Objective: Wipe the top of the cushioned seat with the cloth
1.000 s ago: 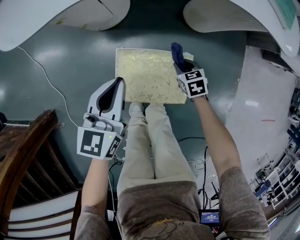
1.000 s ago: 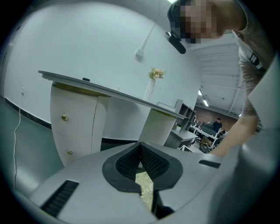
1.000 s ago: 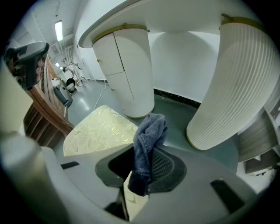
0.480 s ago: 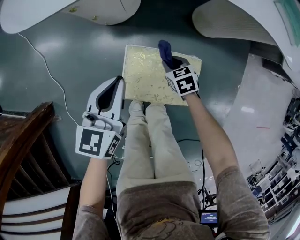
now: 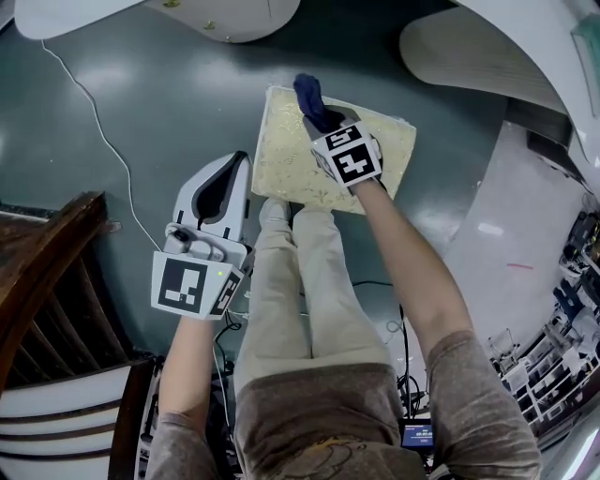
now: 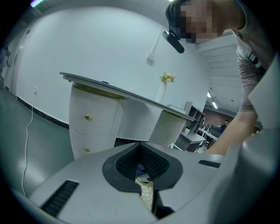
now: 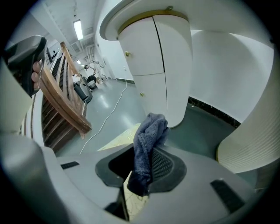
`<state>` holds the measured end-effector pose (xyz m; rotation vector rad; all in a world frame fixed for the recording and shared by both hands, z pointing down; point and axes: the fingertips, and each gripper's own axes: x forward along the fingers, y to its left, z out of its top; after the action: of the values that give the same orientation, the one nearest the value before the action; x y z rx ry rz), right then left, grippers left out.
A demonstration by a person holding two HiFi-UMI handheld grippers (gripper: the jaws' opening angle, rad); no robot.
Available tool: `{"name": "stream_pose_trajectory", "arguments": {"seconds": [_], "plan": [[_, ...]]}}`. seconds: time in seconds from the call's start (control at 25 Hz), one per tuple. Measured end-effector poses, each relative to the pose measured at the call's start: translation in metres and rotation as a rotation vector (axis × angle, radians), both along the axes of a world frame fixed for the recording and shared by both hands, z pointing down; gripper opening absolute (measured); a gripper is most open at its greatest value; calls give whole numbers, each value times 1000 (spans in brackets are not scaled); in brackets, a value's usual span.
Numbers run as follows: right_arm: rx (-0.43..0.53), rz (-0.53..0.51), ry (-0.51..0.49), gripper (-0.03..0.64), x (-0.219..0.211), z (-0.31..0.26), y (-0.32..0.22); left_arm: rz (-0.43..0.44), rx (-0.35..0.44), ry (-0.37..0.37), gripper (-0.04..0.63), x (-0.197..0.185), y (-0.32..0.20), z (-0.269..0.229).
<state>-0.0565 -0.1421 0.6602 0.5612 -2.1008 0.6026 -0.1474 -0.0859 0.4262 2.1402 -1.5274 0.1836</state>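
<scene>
The cushioned seat (image 5: 291, 159) is a pale yellow square with a leaf pattern, standing on the green floor in front of the person's feet. My right gripper (image 5: 322, 120) is shut on a dark blue cloth (image 5: 307, 94) and presses it down near the seat's far left part. In the right gripper view the cloth (image 7: 148, 140) bunches up between the jaws of the right gripper (image 7: 142, 168), with the seat (image 7: 117, 140) beneath. My left gripper (image 5: 221, 192) hangs shut and empty over the floor, left of the seat. A sliver of seat (image 6: 146, 192) shows past its jaws.
White curved furniture stands at the far left (image 5: 141, 14) and far right (image 5: 487, 56). A wooden chair (image 5: 47, 272) is at my left. A white cable (image 5: 94, 131) runs across the floor. The person's shoe (image 5: 272, 214) touches the seat's near edge.
My right gripper has swept the cloth leftward across the seat, from its far right corner towards its far left. The left gripper has stayed where it was.
</scene>
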Motion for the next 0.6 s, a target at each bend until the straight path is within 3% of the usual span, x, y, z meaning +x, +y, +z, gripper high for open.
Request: {"name": "stream_pose_trajectory", "arguments": {"seconds": [0.4,0.6], "plan": [[-8,-31,-51,93,-34,-4,10,-8,-15,-12,15,-8,11,0],[-11,-50,-139,95,-59,-13,25,9,-8,-7,15,-7,14,-2]]}}
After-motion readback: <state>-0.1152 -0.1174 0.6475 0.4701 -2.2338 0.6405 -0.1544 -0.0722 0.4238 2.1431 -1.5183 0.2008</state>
